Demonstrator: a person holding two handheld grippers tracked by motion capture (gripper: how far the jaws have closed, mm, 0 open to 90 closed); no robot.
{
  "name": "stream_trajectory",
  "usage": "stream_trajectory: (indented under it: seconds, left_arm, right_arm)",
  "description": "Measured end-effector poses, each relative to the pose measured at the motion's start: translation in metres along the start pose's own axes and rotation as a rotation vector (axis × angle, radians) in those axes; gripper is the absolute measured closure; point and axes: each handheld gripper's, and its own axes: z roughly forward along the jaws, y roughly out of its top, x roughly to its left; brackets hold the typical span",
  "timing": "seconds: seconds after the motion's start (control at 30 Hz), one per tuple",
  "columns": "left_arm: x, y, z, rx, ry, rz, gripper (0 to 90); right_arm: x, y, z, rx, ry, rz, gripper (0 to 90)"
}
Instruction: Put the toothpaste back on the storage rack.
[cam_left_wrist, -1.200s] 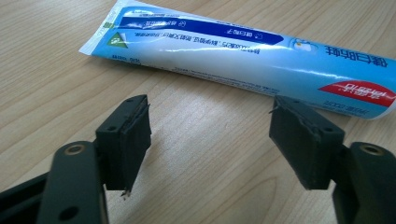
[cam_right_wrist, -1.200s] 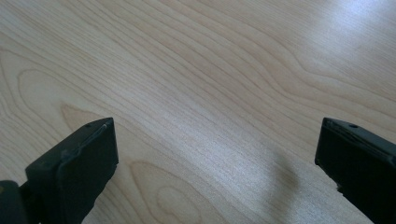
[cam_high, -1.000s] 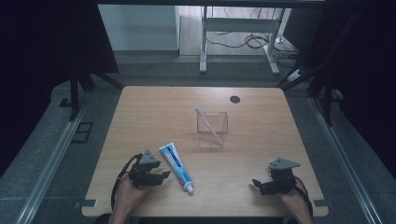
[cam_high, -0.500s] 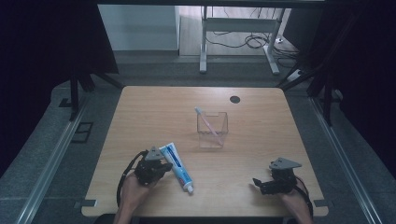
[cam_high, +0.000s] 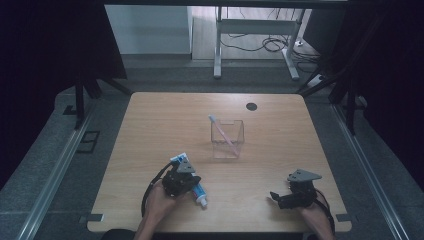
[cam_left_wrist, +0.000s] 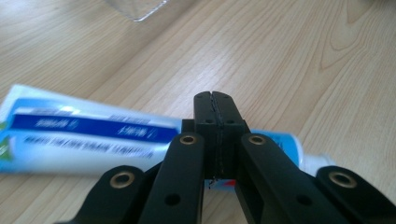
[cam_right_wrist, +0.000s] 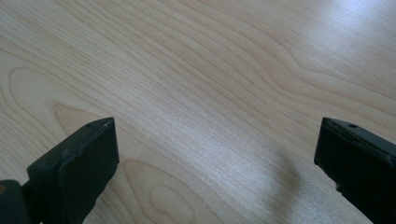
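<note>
Left gripper view: left gripper (cam_left_wrist: 215, 100) jaws pressed together, nothing between them, toothpaste tube (cam_left_wrist: 88, 135) lying flat on the bench (cam_left_wrist: 289, 56) right behind the tips. High view adds the clear box (cam_high: 227, 140) with a toothbrush (cam_high: 223, 134) mid-bench, well apart from the tube. Right gripper (cam_right_wrist: 215, 154) jaws wide open over bare wood. Versus a second ago: left gripper has moved over the tube and its jaws have just closed. Tube's middle is hidden under the gripper in the high view; contact unclear.

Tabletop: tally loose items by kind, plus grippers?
Toothpaste tube: 1
Clear container: 1
Pink toothbrush in the container: 1
Grippers: 2, left gripper and right gripper
Total: 5
</note>
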Motion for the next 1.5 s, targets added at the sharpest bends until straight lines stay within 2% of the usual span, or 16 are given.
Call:
stream_trajectory:
  seconds: [0.23,0.37,0.6,0.7,0.83,0.97,1.5]
  left_arm:
    - [-0.006,0.003,0.011,0.021,-0.022,-0.004,89.5]
    - [-0.006,0.002,0.011,0.023,-0.026,-0.025,89.5]
    - [-0.008,0.001,0.010,0.048,-0.022,-0.010,89.5]
    - [-0.007,0.000,0.010,0.050,-0.027,-0.020,89.5]
    - [-0.007,-0.002,0.011,0.074,-0.025,-0.018,89.5]
    - [-0.009,-0.007,0.014,0.113,-0.003,-0.002,89.5]
    - [0.005,-0.024,-0.002,0.129,0.021,-0.029,89.3]
  right_arm:
    - [0.000,0.000,-0.001,-0.002,0.000,-0.001,0.2]
    - [0.001,0.000,0.000,-0.001,0.004,-0.002,0.2]
    - [0.002,0.001,0.000,-0.001,0.007,-0.008,0.4]
    - [0.002,0.001,0.001,0.000,0.010,-0.011,0.4]
    - [0.003,0.001,0.001,-0.001,0.011,-0.010,0.4]
    - [0.002,0.001,0.000,-0.002,0.010,-0.007,0.4]
    - [0.003,0.001,0.002,0.009,0.022,-0.013,0.4]
